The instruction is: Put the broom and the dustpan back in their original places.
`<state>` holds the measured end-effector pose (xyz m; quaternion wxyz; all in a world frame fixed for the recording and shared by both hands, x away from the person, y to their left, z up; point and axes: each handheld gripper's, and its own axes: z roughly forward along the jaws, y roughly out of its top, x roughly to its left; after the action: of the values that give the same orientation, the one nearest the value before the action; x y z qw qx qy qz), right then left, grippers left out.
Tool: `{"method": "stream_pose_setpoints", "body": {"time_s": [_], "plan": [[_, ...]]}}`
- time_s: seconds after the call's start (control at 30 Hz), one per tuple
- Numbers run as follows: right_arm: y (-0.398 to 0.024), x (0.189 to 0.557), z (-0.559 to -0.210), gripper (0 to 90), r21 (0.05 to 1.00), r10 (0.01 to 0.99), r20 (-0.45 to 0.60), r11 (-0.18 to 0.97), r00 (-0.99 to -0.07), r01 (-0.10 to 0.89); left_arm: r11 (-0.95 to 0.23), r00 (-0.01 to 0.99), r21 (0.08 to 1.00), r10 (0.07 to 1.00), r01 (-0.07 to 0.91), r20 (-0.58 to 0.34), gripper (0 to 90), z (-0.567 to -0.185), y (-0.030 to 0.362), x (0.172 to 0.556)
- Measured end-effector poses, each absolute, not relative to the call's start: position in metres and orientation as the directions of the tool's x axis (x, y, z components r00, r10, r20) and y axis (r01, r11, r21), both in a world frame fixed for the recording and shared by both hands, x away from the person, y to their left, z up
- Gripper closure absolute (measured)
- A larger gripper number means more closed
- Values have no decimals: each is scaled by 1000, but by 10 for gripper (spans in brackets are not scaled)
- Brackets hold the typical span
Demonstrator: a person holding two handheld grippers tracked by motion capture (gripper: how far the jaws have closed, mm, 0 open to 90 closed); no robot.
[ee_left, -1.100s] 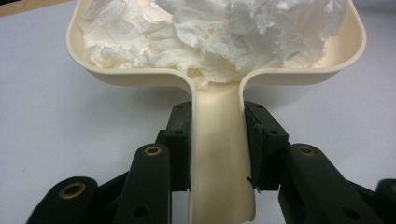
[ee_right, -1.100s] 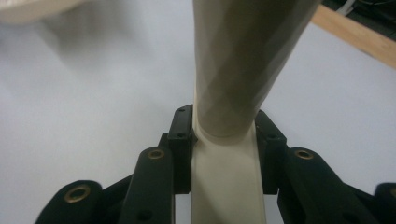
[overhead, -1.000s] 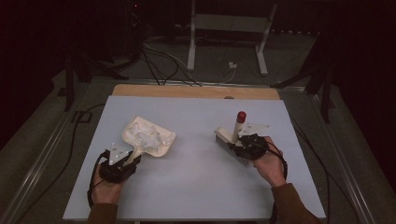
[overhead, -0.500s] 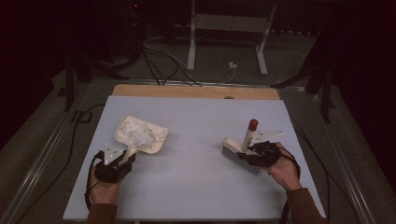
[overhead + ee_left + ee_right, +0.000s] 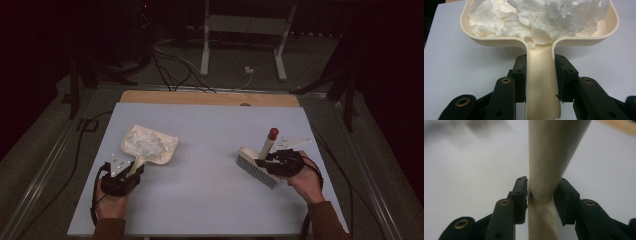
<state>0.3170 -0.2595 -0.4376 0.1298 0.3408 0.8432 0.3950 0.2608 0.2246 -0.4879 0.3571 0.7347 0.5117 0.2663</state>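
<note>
Dustpan (image 5: 150,145) left, brush (image 5: 257,167) right

High view: dim room, dark surround; the pale table (image 5: 210,150) is lit evenly from above, and soft, short shadows are cast. Detail is coarse and grainy. Left gripper view: bright, sharp; crumpled paper (image 5: 536,20) is near overexposed, and warm glow is seen inside the dustpan (image 5: 541,82). Right gripper view: brush handle (image 5: 549,165) is rendered soft, background blurred, top-left corner smeared.

A pale grey-blue tabletop (image 5: 210,135) with a light wooden strip (image 5: 210,98) along its far edge stands in a dark room; black cables (image 5: 170,65) trail across grey floor (image 5: 240,60) beside a white metal stand (image 5: 245,30).
</note>
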Motion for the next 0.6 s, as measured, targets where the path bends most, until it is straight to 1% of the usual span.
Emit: {"method": "stream_pose_setpoints", "body": {"time_s": [0.17,0.33,0.43,0.6], "plan": [[-257,315,-425,671,792,732,66,375,-678,481,-208,318,800,948,563,23,667,-488,226,260],[-251,314,-425,689,814,791,96,287,-605,505,-179,280,806,960,564,17,667,-489,226,259],[-245,315,-429,689,820,823,73,272,-564,503,-169,265,809,964,563,17,667,-490,224,258],[-242,317,-434,695,830,849,85,229,-521,509,-148,231,812,973,565,16,667,-492,220,257]]}}
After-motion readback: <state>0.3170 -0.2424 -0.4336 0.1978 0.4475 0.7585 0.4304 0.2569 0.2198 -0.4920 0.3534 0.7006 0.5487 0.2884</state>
